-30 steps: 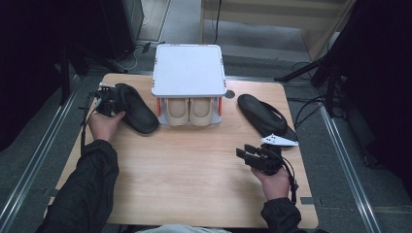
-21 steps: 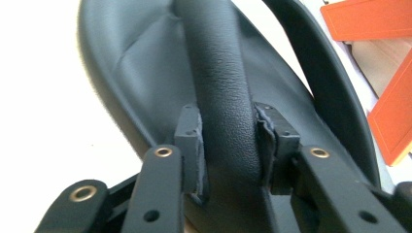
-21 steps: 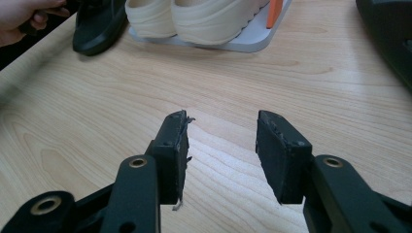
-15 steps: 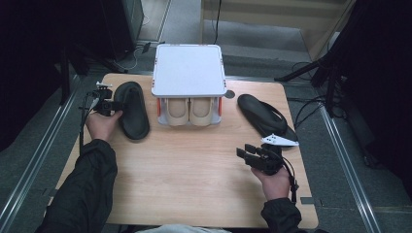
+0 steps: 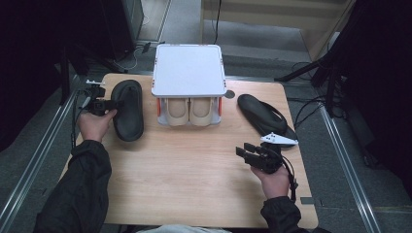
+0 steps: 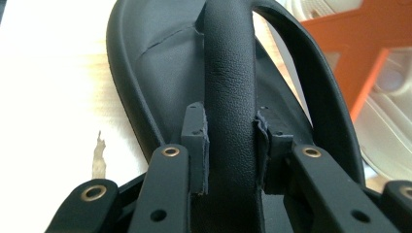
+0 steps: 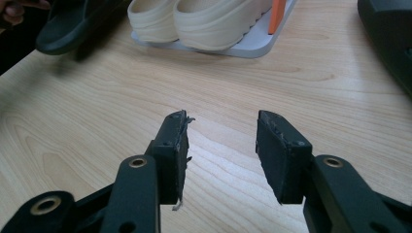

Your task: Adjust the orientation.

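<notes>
Left tongs (image 6: 232,145), jaws just closing, pinch the strap of a black rubber flip-flop sandal (image 5: 128,115) at the wooden tabletop's (image 5: 194,170) left edge; the right tongs (image 7: 221,145) wait spread. Next, likely, a lift toward the white shoe rack (image 5: 189,70).

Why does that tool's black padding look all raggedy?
The pads on the right tool are frayed, with loose threads along the edges. The left tool has a peeling pad too, where it squeezes the black sandal's strap.
</notes>
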### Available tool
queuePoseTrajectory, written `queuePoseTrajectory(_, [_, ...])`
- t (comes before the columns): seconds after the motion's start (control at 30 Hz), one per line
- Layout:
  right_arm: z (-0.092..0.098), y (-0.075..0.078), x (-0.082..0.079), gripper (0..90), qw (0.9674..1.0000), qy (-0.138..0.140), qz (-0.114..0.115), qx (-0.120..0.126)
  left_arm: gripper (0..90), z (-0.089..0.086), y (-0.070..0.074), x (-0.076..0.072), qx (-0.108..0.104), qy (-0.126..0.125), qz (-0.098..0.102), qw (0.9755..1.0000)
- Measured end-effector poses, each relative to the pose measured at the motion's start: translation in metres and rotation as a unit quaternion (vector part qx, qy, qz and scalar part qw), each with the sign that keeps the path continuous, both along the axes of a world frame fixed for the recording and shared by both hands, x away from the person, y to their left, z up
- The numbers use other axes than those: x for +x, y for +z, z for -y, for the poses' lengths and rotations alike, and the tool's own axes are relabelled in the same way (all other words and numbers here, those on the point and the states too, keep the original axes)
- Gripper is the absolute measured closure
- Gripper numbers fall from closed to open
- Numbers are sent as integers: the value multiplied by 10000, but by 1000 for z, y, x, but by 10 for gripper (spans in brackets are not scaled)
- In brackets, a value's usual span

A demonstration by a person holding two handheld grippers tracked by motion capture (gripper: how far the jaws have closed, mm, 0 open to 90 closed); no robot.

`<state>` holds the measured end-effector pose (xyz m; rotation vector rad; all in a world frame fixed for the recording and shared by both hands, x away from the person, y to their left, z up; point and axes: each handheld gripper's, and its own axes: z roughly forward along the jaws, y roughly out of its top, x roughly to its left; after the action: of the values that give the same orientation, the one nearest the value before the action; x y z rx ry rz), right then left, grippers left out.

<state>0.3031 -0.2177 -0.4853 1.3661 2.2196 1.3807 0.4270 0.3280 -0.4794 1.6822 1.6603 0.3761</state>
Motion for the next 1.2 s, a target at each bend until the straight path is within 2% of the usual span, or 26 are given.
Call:
queuePoseTrajectory(0.23, [-4, 2, 6, 559, 9999, 114, 47, -6, 710, -5, 11, -31, -116, -73, 73, 9999])
queuePoseTrajectory(0.37, [-8, 4, 10, 553, 9998, 180, 74, -35, 708, -1, 15, -48, -206, -187, 79, 9996])
queuePoseTrajectory(0.57, [-12, 6, 16, 550, 9996, 250, 93, -49, 708, 9, 21, -74, -191, -345, 120, 9991])
queuePoseTrajectory(0.73, [-14, 8, 21, 549, 9995, 292, 142, -41, 707, 14, 23, -95, -217, -420, 28, 9989])
queuePoseTrajectory(1.03, [-18, 10, 31, 547, 9993, 343, 153, 15, 707, 39, 25, -129, -159, -717, 57, 9973])
queuePoseTrajectory(1.2, [-22, 11, 36, 548, 9991, 389, 139, 24, 706, 51, 25, -146, -270, -862, 55, 9959])
